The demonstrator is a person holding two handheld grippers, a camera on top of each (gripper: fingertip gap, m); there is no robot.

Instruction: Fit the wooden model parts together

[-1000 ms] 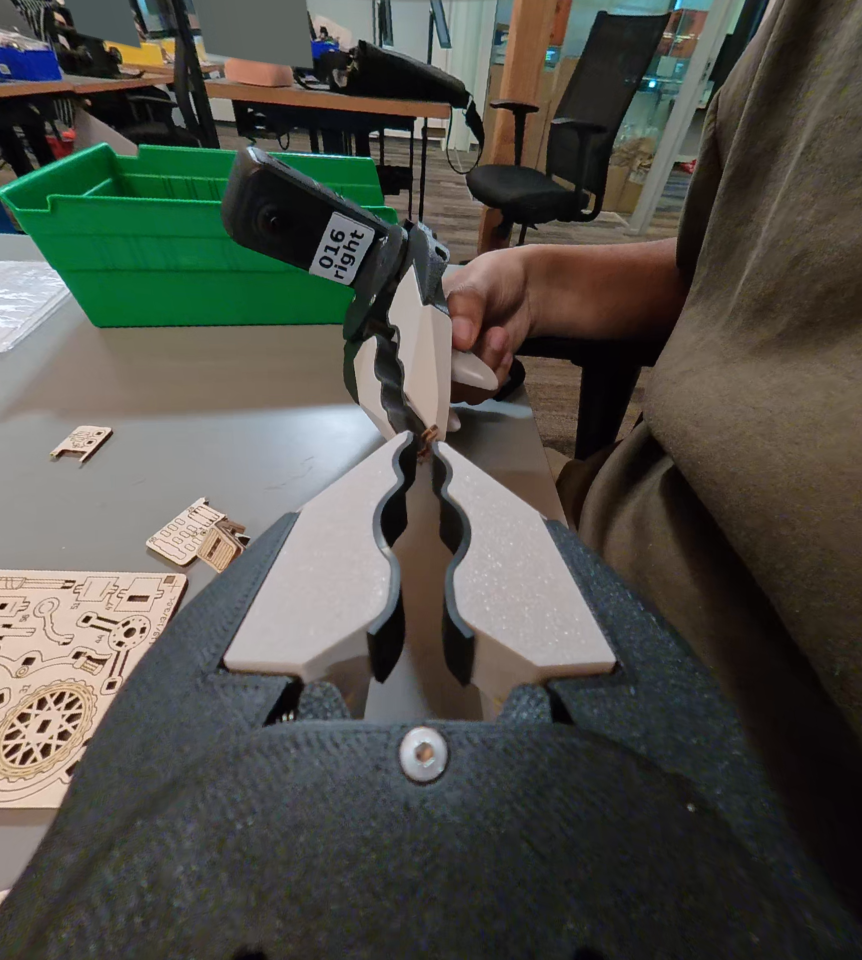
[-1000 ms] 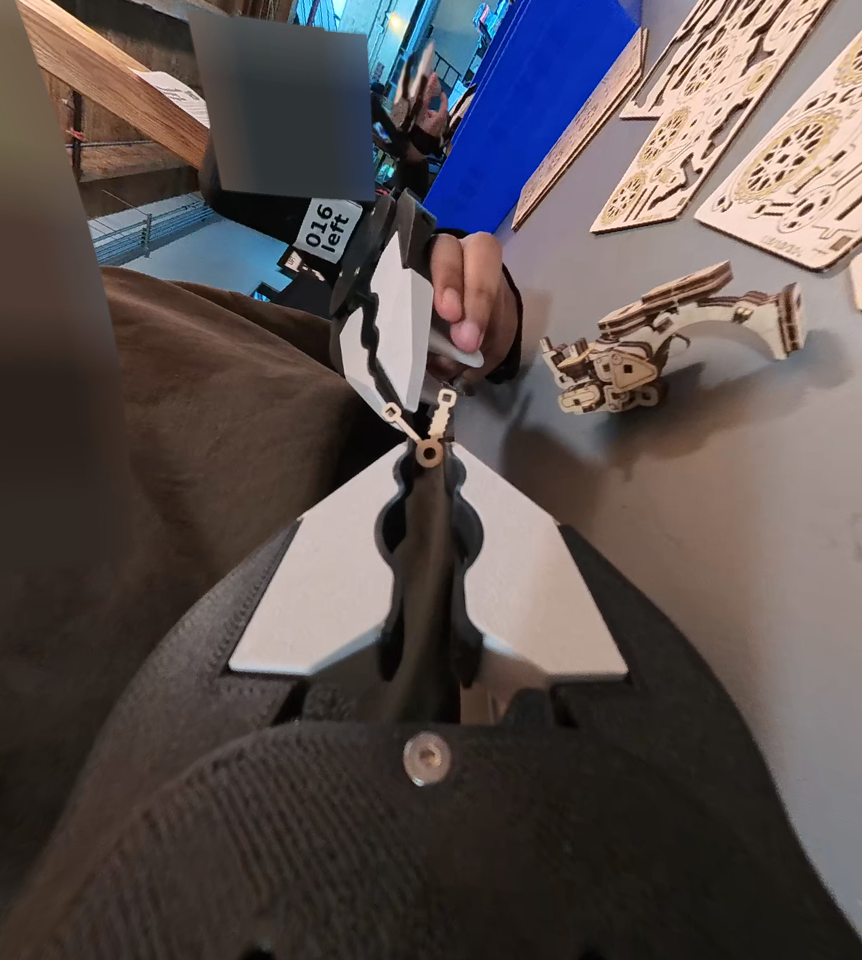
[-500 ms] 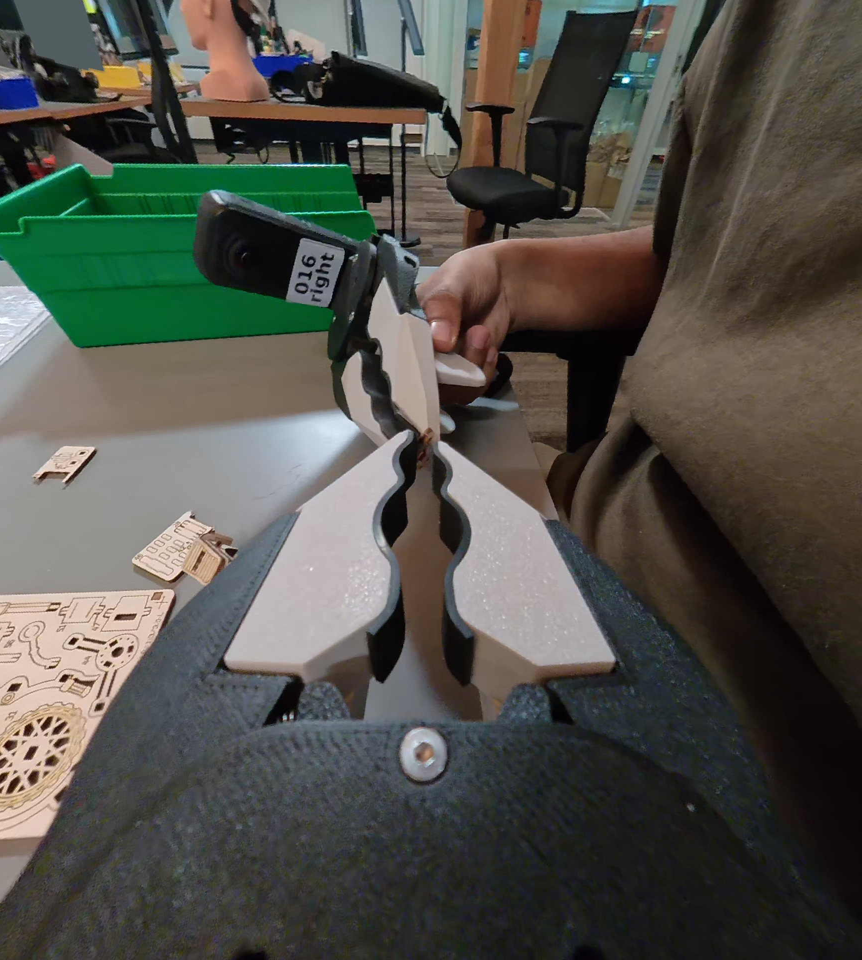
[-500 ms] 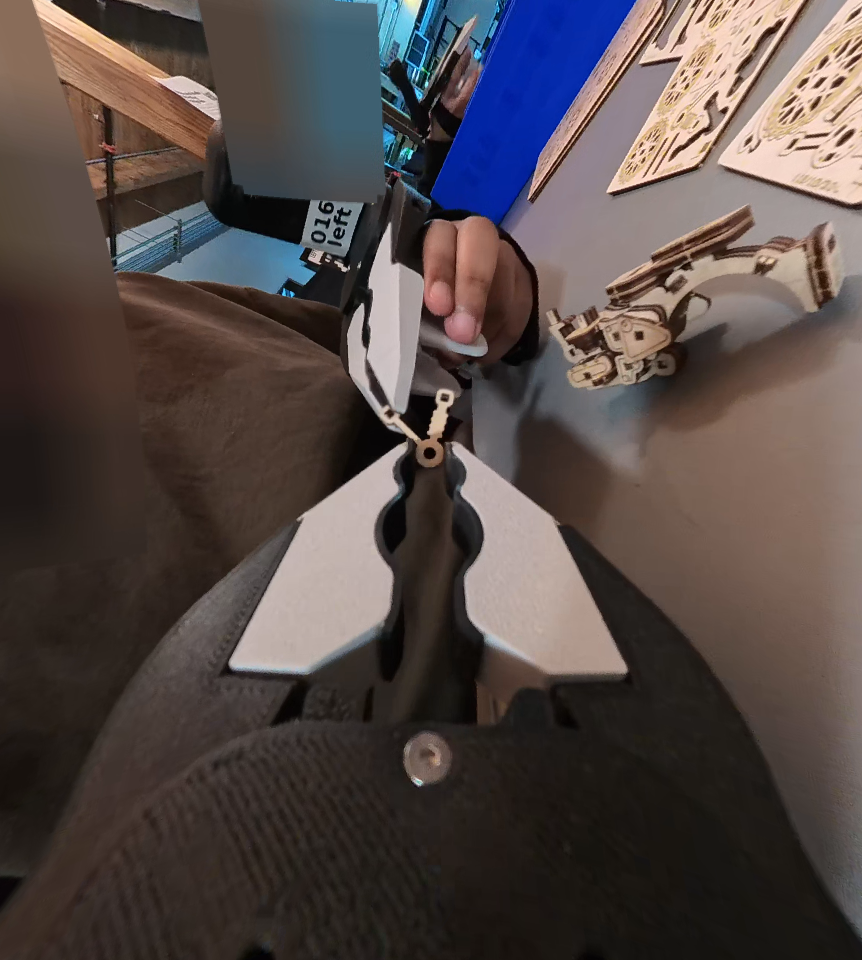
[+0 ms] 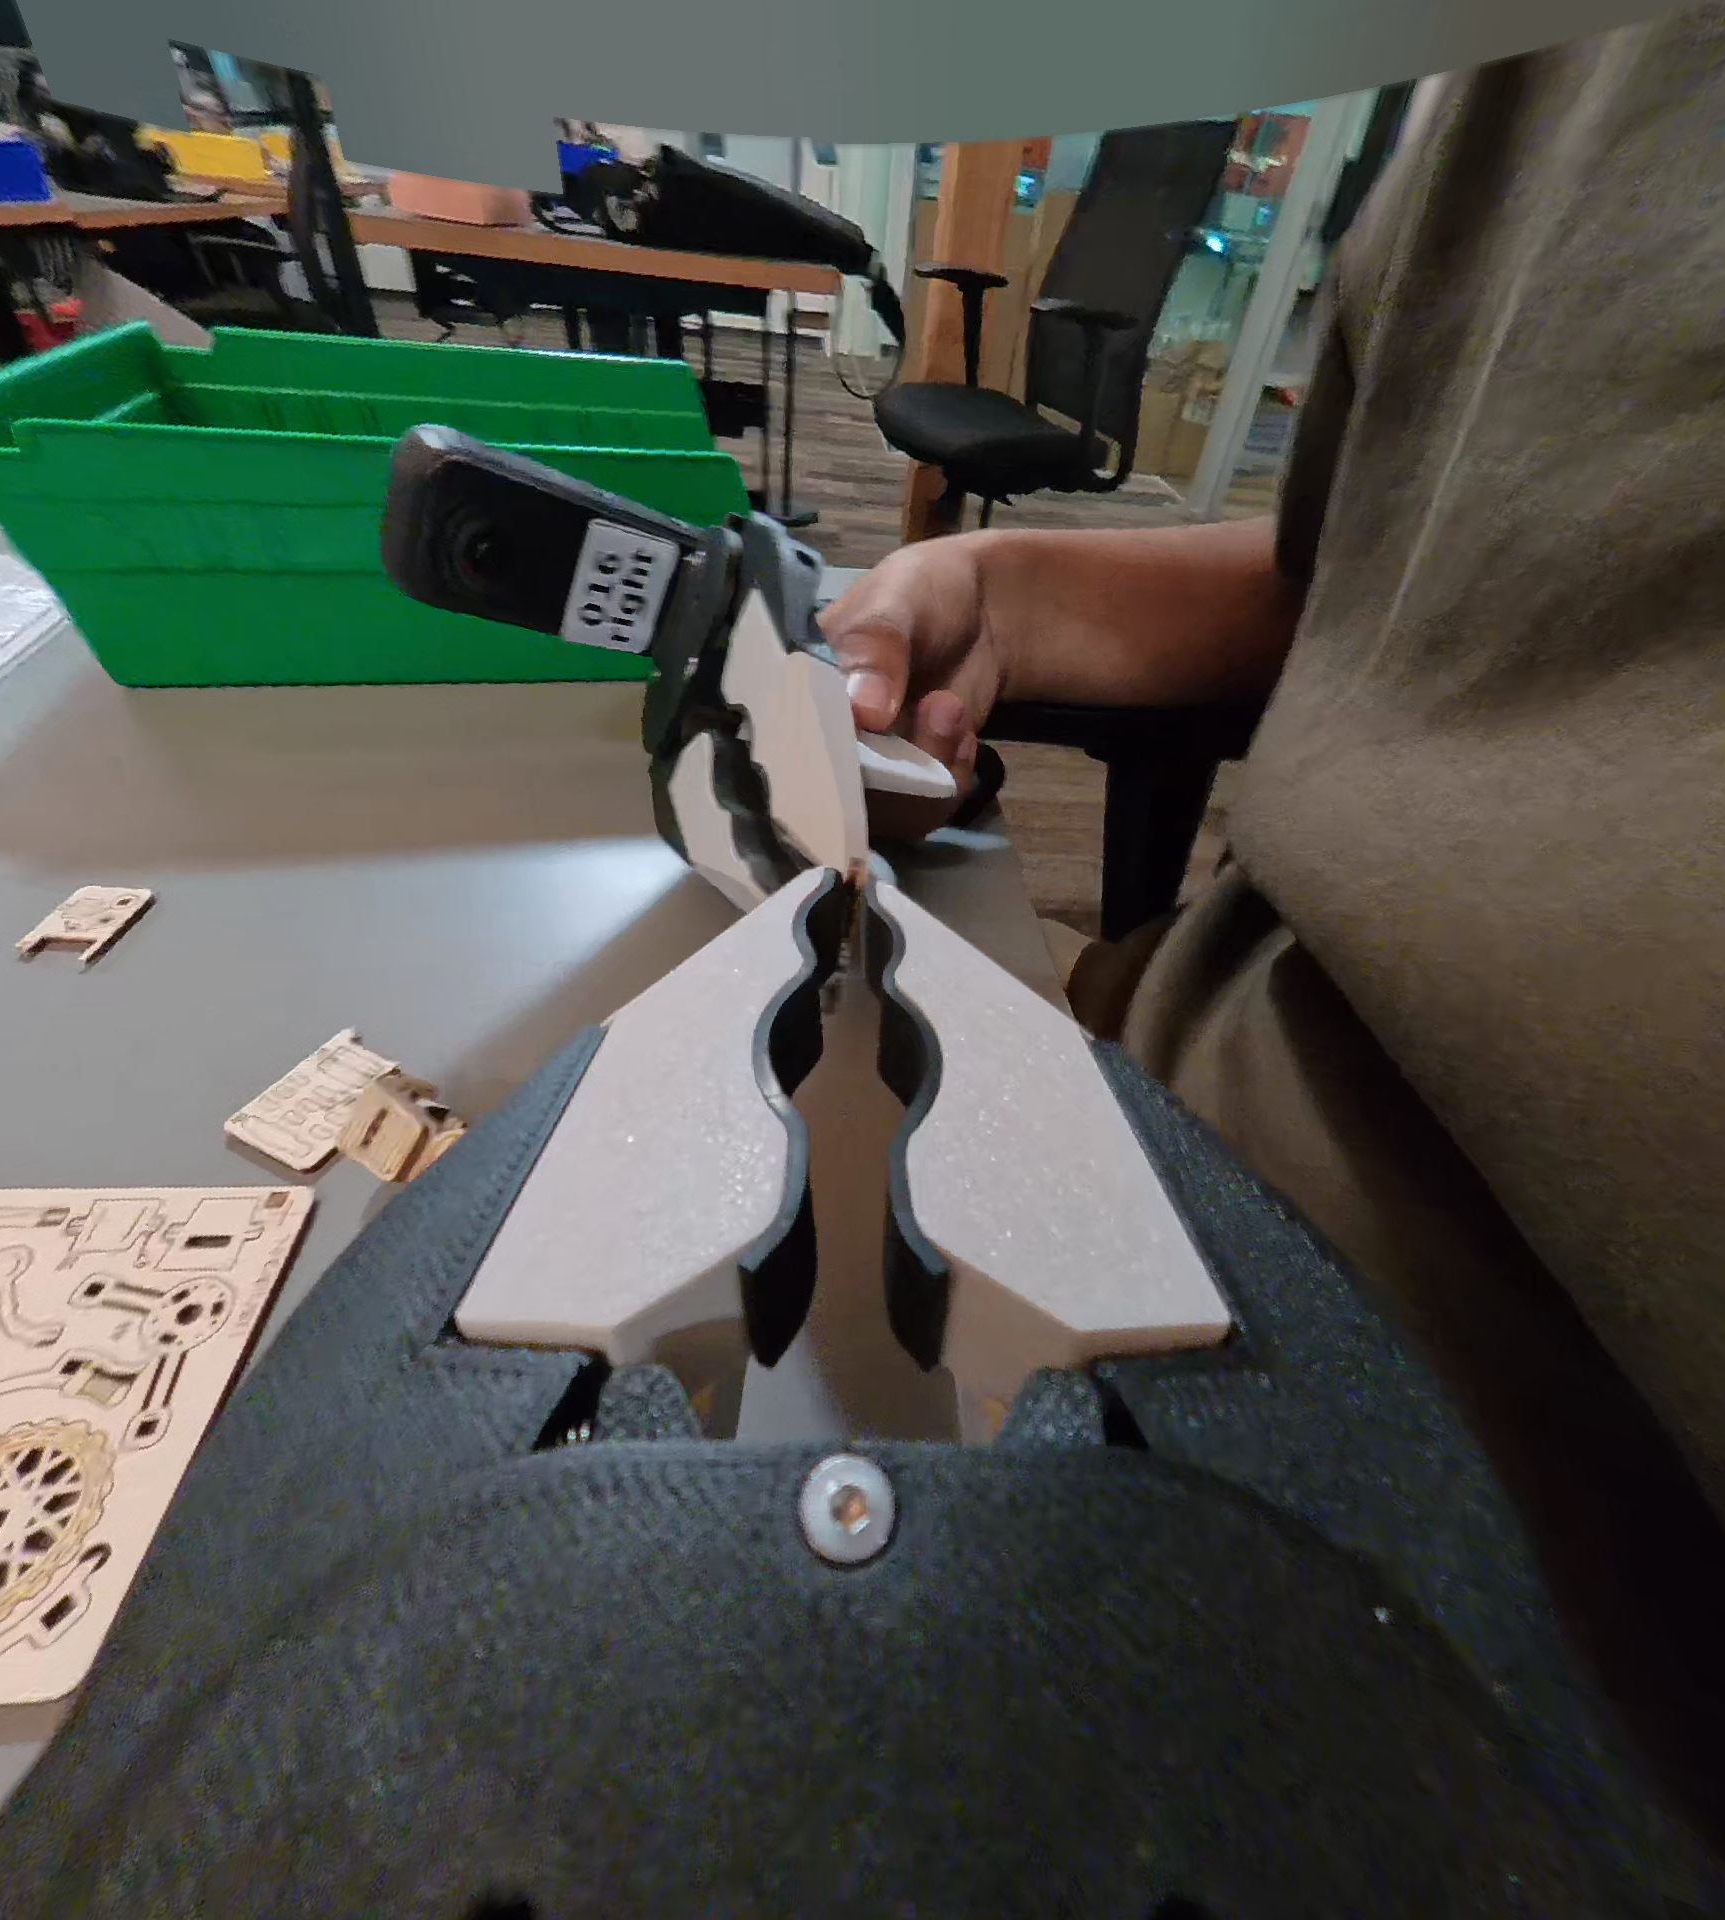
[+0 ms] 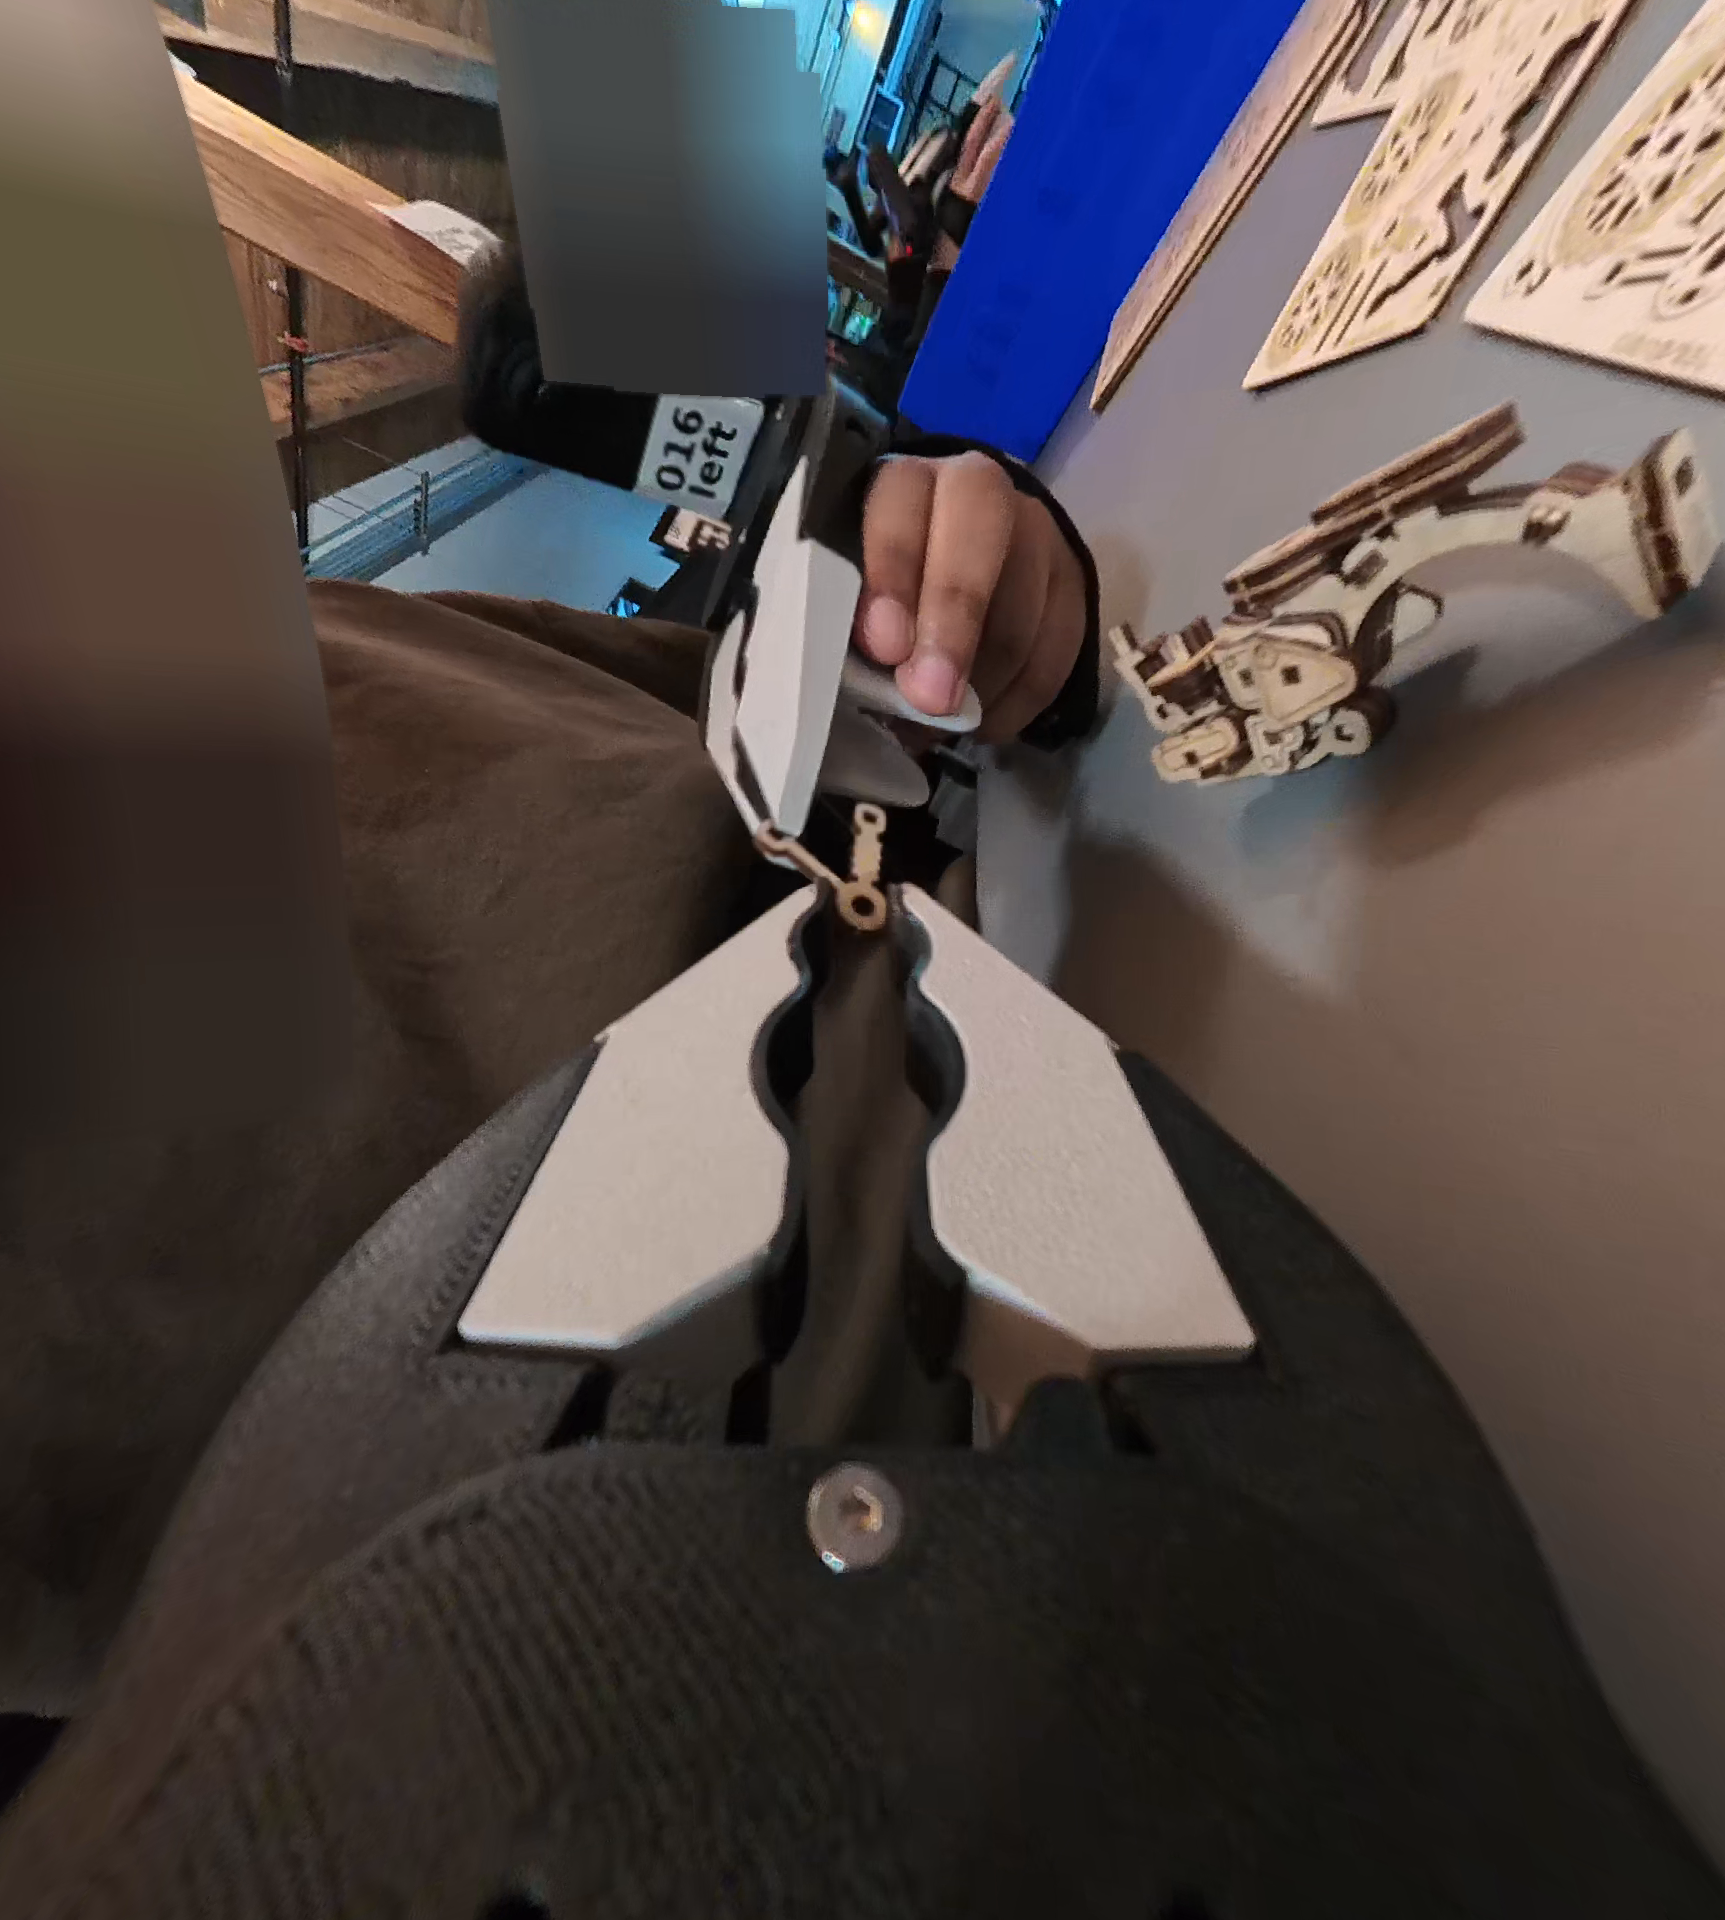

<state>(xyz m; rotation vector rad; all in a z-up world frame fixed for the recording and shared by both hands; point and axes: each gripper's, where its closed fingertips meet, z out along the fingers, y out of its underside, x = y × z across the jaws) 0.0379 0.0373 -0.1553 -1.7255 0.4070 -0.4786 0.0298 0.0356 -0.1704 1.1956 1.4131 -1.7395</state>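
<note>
My right gripper (image 6: 860,906) is shut on a small wooden rod with a ring end (image 6: 864,868). My left gripper (image 6: 771,831) is shut on a second thin wooden link (image 6: 798,854), whose free end meets the ring. In the left wrist view my left gripper (image 5: 850,889) pinches its link (image 5: 850,914) edge-on, and the right gripper (image 5: 839,858) comes in tip to tip from above. Both are held in the air at the table's near edge, in front of the person's body.
A partly built wooden model (image 6: 1357,665) lies on the grey table (image 5: 370,810). Laser-cut part sheets (image 6: 1668,208) (image 5: 37,1403) and loose small parts (image 5: 349,1117) (image 5: 84,920) lie around. A green bin (image 5: 318,520) stands at the far side, and a blue box (image 6: 1045,208) stands by the sheets. The tips of both grippers are at nearly the same place.
Both grippers have shifted slightly together and stay tip to tip, each still shut on its small part. The two parts remain in contact at the ring.
</note>
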